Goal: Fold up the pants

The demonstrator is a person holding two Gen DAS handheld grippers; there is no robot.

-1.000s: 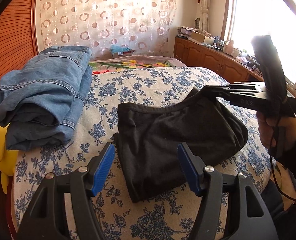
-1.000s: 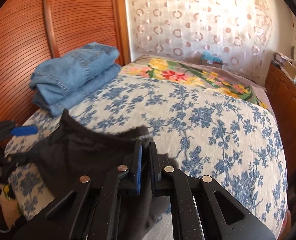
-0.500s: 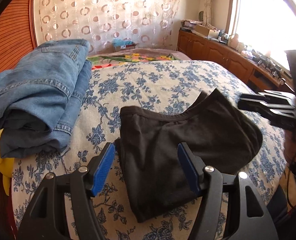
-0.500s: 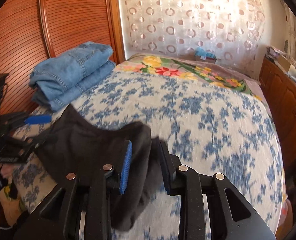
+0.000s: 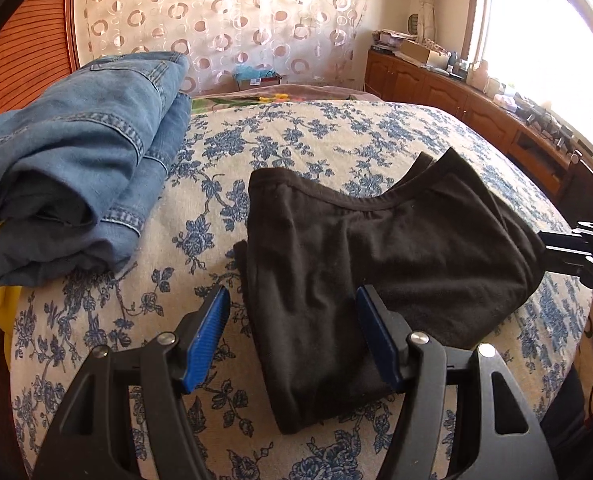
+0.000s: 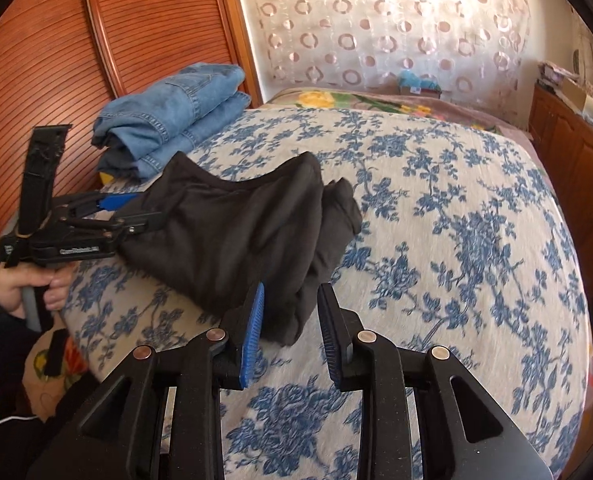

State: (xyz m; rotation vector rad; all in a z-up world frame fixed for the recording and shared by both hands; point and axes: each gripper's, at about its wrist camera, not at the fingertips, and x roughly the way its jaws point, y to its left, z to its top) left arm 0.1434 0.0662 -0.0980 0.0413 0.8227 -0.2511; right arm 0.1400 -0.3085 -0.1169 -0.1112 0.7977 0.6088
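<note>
Black pants (image 5: 380, 248) lie folded on the floral bedspread (image 6: 456, 216), just beside the stacked blue jeans (image 5: 76, 168). Left gripper (image 5: 292, 340) stands wide open above the near folded end, gripping nothing; right gripper (image 6: 290, 332) has just been opening, its pads clear of the cloth. Fabric looks soft, light and limp, so best taken at a doubled edge or the waistband (image 5: 336, 196).

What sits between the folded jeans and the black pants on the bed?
Nothing: only bare floral bedspread separates the folded jeans from the black pants. The left wrist view shows that gap best.
</note>
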